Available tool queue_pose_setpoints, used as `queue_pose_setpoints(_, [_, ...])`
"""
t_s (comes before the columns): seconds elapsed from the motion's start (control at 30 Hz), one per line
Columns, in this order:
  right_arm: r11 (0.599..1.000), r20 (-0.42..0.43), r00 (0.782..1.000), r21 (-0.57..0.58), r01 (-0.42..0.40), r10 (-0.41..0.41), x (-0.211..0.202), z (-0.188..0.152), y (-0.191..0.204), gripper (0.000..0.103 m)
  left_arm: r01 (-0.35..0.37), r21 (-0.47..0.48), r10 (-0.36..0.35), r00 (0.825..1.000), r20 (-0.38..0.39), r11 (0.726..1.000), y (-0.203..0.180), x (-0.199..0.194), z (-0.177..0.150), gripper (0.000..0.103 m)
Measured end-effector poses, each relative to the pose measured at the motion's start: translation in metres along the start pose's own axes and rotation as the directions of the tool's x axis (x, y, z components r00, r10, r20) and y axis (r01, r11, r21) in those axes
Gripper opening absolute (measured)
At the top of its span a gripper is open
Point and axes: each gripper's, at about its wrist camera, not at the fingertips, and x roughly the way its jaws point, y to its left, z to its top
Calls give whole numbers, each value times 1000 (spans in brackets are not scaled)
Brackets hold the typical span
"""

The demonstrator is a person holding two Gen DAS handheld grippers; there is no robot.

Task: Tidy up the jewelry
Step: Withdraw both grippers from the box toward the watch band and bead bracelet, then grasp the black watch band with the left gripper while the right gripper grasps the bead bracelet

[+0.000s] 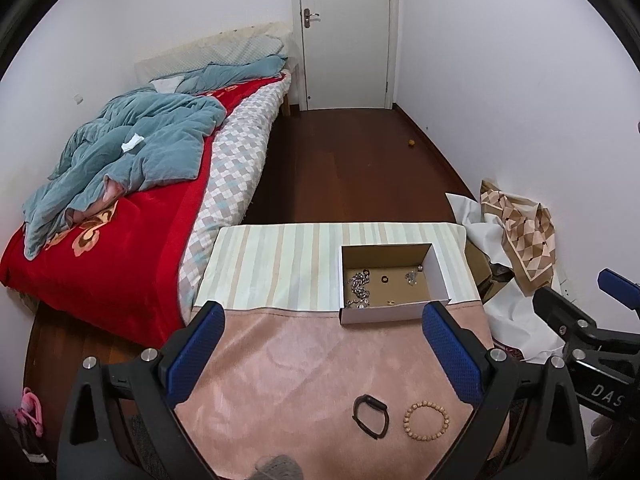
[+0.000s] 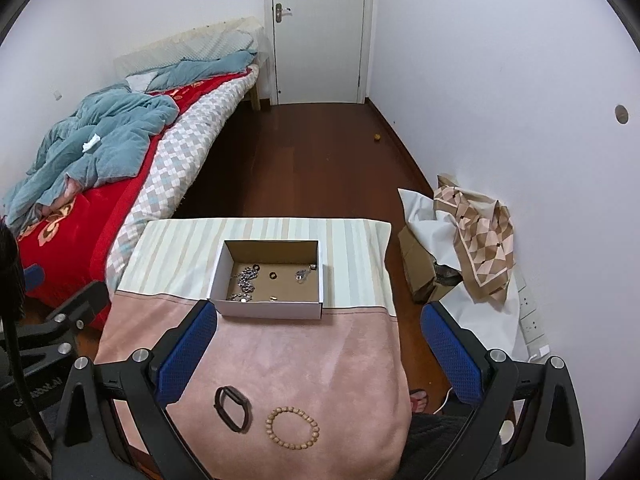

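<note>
An open cardboard box [image 1: 440,276] [image 2: 220,276] stands on the striped part of the table and holds silver chains [image 1: 358,286] [image 2: 245,280], a small dark ring [image 2: 273,275] and other small pieces. A black wristband [image 1: 370,416] [image 2: 233,408] and a wooden bead bracelet [image 1: 426,420] [image 2: 293,428] lie on the pink cloth [image 1: 300,360] [image 2: 300,360] near me. My left gripper [image 1: 324,344] is open and empty above the pink cloth. My right gripper [image 2: 320,344] is open and empty, also above it.
A bed with a red cover and blue quilt [image 1: 132,148] lies to the left. A cardboard box under a patterned cloth [image 2: 476,240] sits by the right wall. A white door [image 2: 320,32] is at the far end. The other gripper shows at the frame edge [image 1: 592,328].
</note>
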Motion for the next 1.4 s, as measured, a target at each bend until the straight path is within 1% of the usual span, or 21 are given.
queue_pose_setpoints(0.07, [1000,-8,1000,8,-12,12,1,-4,-2,103,-16,-12,16,1000,0,1000,1,2,-3,101])
queue_pose_setpoints(0.17, [998,-68,997,43,-45,48,16,-20,-10,103,-32,-18,32,999,-20,999,2,10,-14,101])
queue_pose_setpoints(0.27, [994,-179,981,97,-54,71,48,-53,-19,103,-56,-3,55,996,-74,998,1,28,-35,101])
queue_pose_setpoints(0.37, [987,-319,943,153,-46,94,91,-96,-31,103,-61,15,62,983,-170,998,-1,56,-64,101])
queue_pose_setpoints(0.5, [975,-462,879,221,-15,118,142,-150,-44,100,-97,70,113,954,-279,993,-5,93,-101,101])
queue_pose_setpoints(0.57, [968,-500,855,250,-12,139,160,-170,-49,85,-100,81,121,936,-331,992,-5,110,-119,101])
queue_pose_setpoints(0.67, [962,-543,824,272,-12,164,183,-195,-48,74,-84,66,103,910,-401,994,-4,132,-138,101])
queue_pose_setpoints(0.77, [968,-562,814,251,-3,148,195,-211,-41,68,-50,30,58,885,-462,998,-7,150,-151,100])
queue_pose_setpoints(0.8, [972,-545,828,234,1,130,193,-209,-40,67,-38,18,42,879,-474,999,-9,154,-153,100])
queue_pose_setpoints(0.9, [987,-529,846,158,24,64,192,-209,-31,48,14,-30,-27,860,-510,999,-15,170,-160,100])
queue_pose_setpoints(0.93, [989,-526,849,146,28,54,192,-208,-30,31,34,-43,-51,852,-521,999,-18,175,-161,98])
queue_pose_setpoints(0.97, [989,-521,851,149,23,58,191,-206,-30,9,50,-49,-69,849,-524,998,-22,179,-162,95])
queue_pose_setpoints(1.0, [987,-519,852,160,28,60,191,-206,-34,9,62,-47,-78,847,-525,997,-26,182,-162,85])
queue_pose_setpoints(1.03, [986,-514,856,165,34,56,190,-205,-39,9,67,-40,-78,844,-530,997,-30,185,-163,71])
queue_pose_setpoints(1.07, [985,-514,856,167,41,52,190,-204,-41,9,80,-34,-85,839,-537,996,-34,189,-163,63])
queue_pose_setpoints(1.13, [983,-524,850,177,43,57,195,-202,-47,10,88,-19,-84,834,-545,996,-39,194,-165,34])
queue_pose_setpoints(1.2, [983,-527,847,179,34,66,197,-202,-50,10,102,-3,-87,830,-552,995,-45,197,-168,22])
queue_pose_setpoints(1.27, [985,-529,847,170,35,61,197,-201,-49,10,103,24,-75,844,-532,994,-49,195,-167,15])
queue_pose_setpoints(1.3, [987,-530,846,153,38,49,196,-201,-46,10,110,31,-76,843,-532,993,-52,195,-167,9])
queue_pose_setpoints(1.33, [990,-531,847,135,46,33,196,-201,-43,11,112,35,-77,842,-534,993,-55,196,-167,8])
queue_pose_setpoints(1.4, [992,-527,849,115,49,19,197,-200,-40,14,107,57,-62,850,-523,993,-59,194,-169,8])
